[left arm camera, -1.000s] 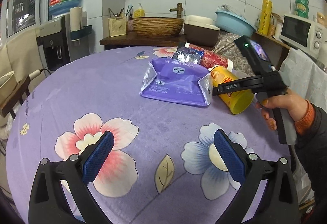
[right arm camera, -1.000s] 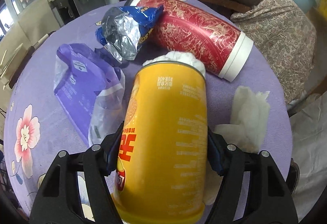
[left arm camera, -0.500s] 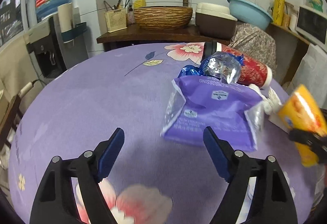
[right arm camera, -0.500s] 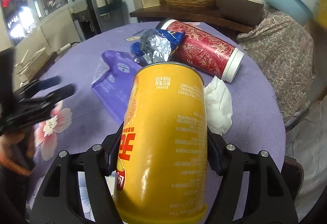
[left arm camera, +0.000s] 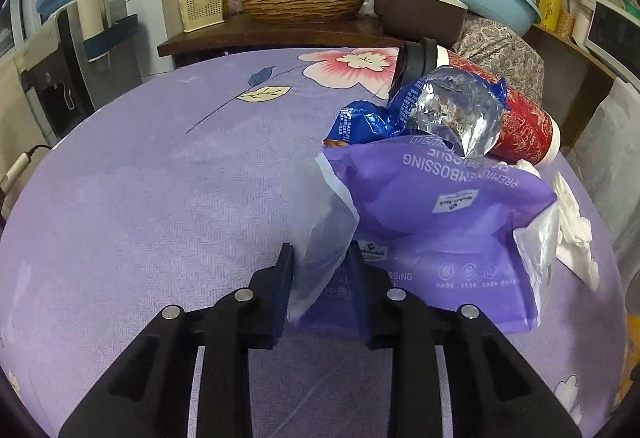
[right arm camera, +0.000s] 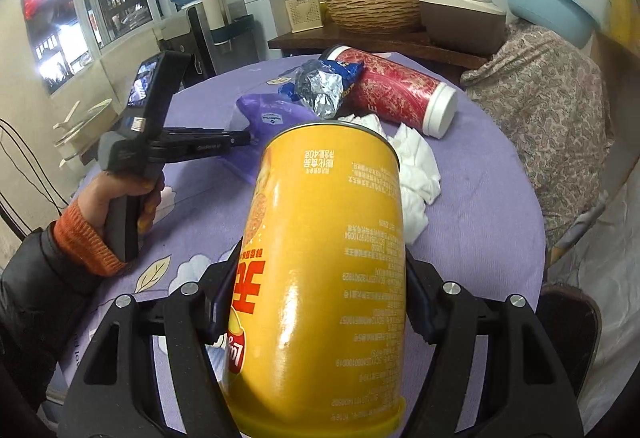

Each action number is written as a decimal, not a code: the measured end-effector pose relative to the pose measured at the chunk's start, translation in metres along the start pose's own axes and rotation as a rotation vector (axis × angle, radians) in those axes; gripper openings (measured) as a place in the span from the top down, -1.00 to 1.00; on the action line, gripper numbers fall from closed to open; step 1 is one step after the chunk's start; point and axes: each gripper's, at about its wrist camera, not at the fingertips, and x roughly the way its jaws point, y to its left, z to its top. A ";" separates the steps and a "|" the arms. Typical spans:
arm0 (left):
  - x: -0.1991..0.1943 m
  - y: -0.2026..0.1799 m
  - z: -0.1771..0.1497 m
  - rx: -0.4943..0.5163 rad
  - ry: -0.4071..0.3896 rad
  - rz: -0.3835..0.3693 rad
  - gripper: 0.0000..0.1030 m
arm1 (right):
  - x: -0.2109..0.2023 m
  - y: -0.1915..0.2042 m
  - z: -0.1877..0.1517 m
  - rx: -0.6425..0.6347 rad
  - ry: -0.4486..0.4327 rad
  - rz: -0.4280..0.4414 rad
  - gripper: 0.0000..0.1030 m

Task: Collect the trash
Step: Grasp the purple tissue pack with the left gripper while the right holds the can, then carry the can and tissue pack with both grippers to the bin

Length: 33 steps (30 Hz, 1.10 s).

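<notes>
On the purple flowered surface (left arm camera: 168,198) lies a small heap of trash: a purple plastic bag (left arm camera: 440,206), a crumpled blue foil wrapper (left arm camera: 448,110) resting on it, a red tube (left arm camera: 520,118) on its side behind, and white tissue (right arm camera: 416,166) just beside them. The left claw (left arm camera: 320,286) is closing on the clear near corner of the purple plastic bag, which already stands between its blue pads; whether they press it yet I cannot tell, a little gap seems to remain on one side. The right claw (right arm camera: 316,302) is clamped on a yellow can (right arm camera: 324,258), held clear of the surface with its open mouth pointing away. A hand (right arm camera: 120,194) in an orange cuff grips the left tool's handle.

The step in hand looks like picking up the second piece of trash while the first is carried. Next, the left claw probably needs to finish pinching the thin film firmly before lifting, since slack plastic could slip free, and the foil wrapper on top may slide off as the bag rises. No bin shows in either view.
</notes>
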 end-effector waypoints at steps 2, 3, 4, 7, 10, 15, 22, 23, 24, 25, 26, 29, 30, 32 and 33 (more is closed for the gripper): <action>-0.005 0.000 -0.002 -0.010 -0.010 -0.001 0.57 | -0.005 -0.003 -0.009 0.016 -0.006 0.006 -0.33; -0.010 -0.001 -0.005 -0.013 -0.019 -0.004 0.60 | -0.008 -0.004 -0.013 0.018 -0.011 0.005 -0.33; -0.013 -0.003 -0.006 -0.012 -0.027 -0.004 0.64 | -0.010 -0.004 -0.017 0.017 -0.014 0.002 -0.33; -0.027 -0.011 -0.015 0.023 -0.052 0.014 0.73 | -0.016 -0.006 -0.027 0.026 -0.024 0.003 -0.33; -0.046 -0.016 -0.025 0.035 -0.083 0.016 0.73 | -0.019 -0.008 -0.035 0.032 -0.032 0.001 -0.33; -0.085 -0.015 -0.048 -0.017 -0.120 -0.016 0.73 | -0.023 -0.014 -0.046 0.061 -0.039 0.006 -0.33; -0.129 -0.030 -0.085 -0.015 -0.189 0.034 0.73 | -0.035 -0.019 -0.060 0.076 -0.067 -0.017 -0.33; -0.134 -0.032 -0.091 -0.017 -0.197 0.037 0.73 | -0.037 -0.020 -0.063 0.079 -0.071 -0.020 -0.33; -0.140 -0.035 -0.096 -0.024 -0.205 0.035 0.73 | -0.039 -0.020 -0.066 0.079 -0.074 -0.025 -0.33; -0.143 -0.036 -0.100 -0.030 -0.210 0.035 0.73 | -0.042 -0.021 -0.069 0.078 -0.079 -0.035 -0.33; -0.147 -0.038 -0.106 -0.038 -0.215 0.038 0.73 | -0.045 -0.022 -0.072 0.078 -0.086 -0.045 -0.33; -0.154 -0.047 -0.119 -0.042 -0.218 0.064 0.73 | -0.054 -0.026 -0.082 0.081 -0.102 -0.064 -0.33; -0.156 -0.050 -0.123 -0.041 -0.218 0.071 0.73 | -0.056 -0.028 -0.085 0.085 -0.106 -0.070 -0.33; -0.160 -0.056 -0.129 -0.042 -0.220 0.068 0.73 | -0.061 -0.034 -0.093 0.098 -0.110 -0.079 -0.33; -0.163 -0.059 -0.132 -0.043 -0.222 0.065 0.73 | -0.064 -0.037 -0.096 0.105 -0.110 -0.081 -0.33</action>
